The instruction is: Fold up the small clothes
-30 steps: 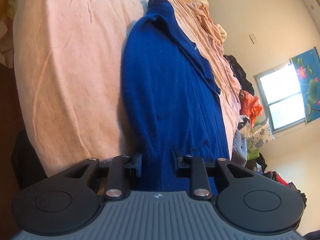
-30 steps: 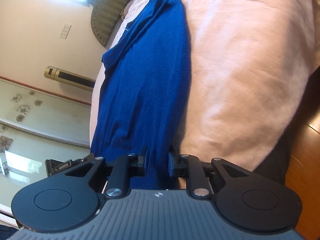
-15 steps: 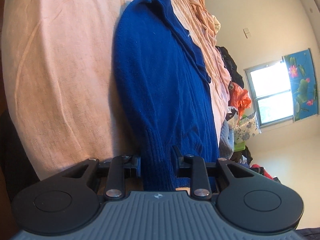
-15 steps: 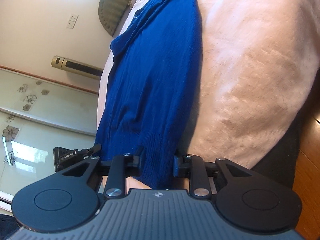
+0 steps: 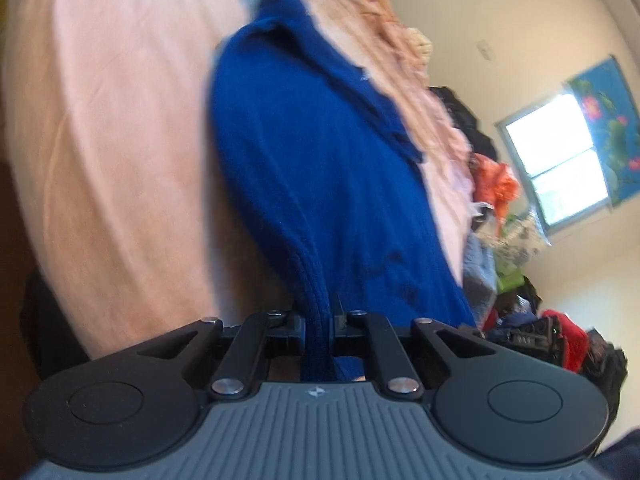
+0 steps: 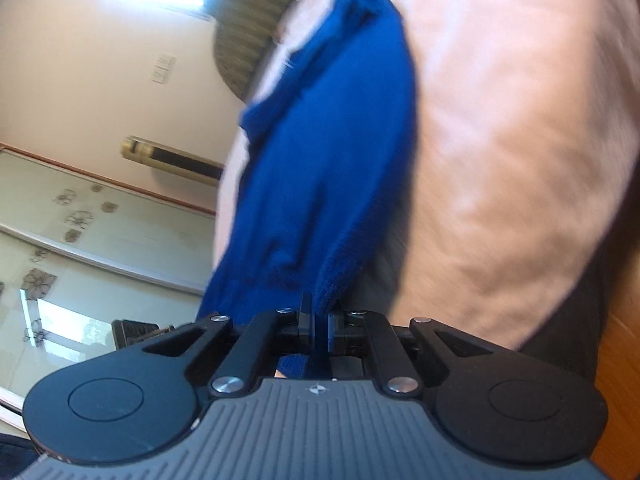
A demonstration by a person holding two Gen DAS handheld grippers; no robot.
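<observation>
- Ribbed blue knit is pinched between the jaws of the left gripper (image 5: 319,318): the two black fingers press from either side on the thick hem band of the blue sweater (image 5: 320,168), which bunches into a narrow vertical fold between them.
- Blue knit also fills the slot of the right gripper (image 6: 316,322), whose jaws are drawn almost together on a thin edge of the same hem; a little of the cloth hangs below the fingers toward the grey ridged gripper body.
- Both grippers share one build: matte black linkage arms with silver rivets, two round black discs at the sides, and a grey ribbed plastic housing in the middle.
- From the clamped hem, the sweater stretches away along the bed, a soft, fuzzy fabric with a pointed collar at the far end; the garment lies long and narrow, its sides folded inward.
- Under it lies a pale pink bedsheet (image 5: 120,128), finely woven and creased in long shallow wrinkles, rounding off at the mattress edge.
- Beyond the sweater in the left wrist view, a rumpled peach cloth (image 5: 400,52) is heaped on the bed, then a jumble of orange, black and red clothes (image 5: 496,184) near a bright window (image 5: 556,160).
- In the right wrist view a cream wall carries a white switch plate (image 6: 163,68).
</observation>
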